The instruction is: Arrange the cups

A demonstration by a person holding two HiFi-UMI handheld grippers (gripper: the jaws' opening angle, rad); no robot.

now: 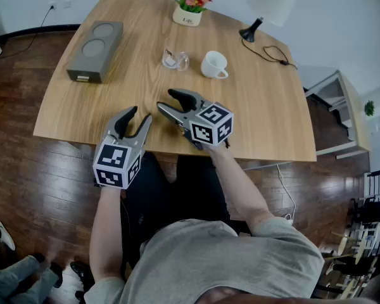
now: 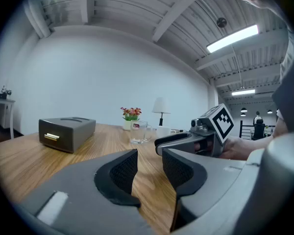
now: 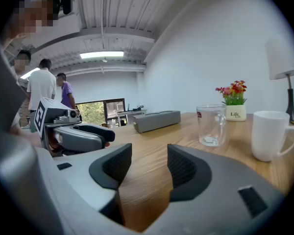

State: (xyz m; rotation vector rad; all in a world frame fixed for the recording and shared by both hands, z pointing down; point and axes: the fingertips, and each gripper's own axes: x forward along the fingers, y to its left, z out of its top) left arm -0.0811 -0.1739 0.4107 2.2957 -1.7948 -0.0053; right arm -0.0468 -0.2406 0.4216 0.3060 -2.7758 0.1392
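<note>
step: opening of the job, as i judge it; over the wooden table point(image 1: 259, 106) both tools wait empty and no cup is touched.
next move: calls for a reach from the table's near edge toward its far half, the gap lined up on one cup's body, then a close; the handles need to stay clear of the jaws.
grey box point(image 1: 95, 50): at the table's far left corner, two round recesses on top; possibly where the cups belong, though i cannot tell.
lamp point(image 1: 269, 8): at the table's far right edge, its cord trailing along the top.
right gripper point(image 1: 168, 100): just inside the table's near edge, jaws spread wide, only bare wood between them.
left gripper point(image 1: 140, 114): at the table's near edge, left of the other, jaws apart, nothing between them.
white mug point(image 1: 213, 64): upright on the table's far half, near its middle, well apart from both grippers; it stands ahead and right of the right gripper's jaw line.
clear glass mug point(image 1: 175, 59): upright on the table's far half, just left of the white mug, not touching it; closer to the right gripper's line than the white one.
flower pot point(image 1: 189, 14): at the table's far edge, behind both cups.
</note>
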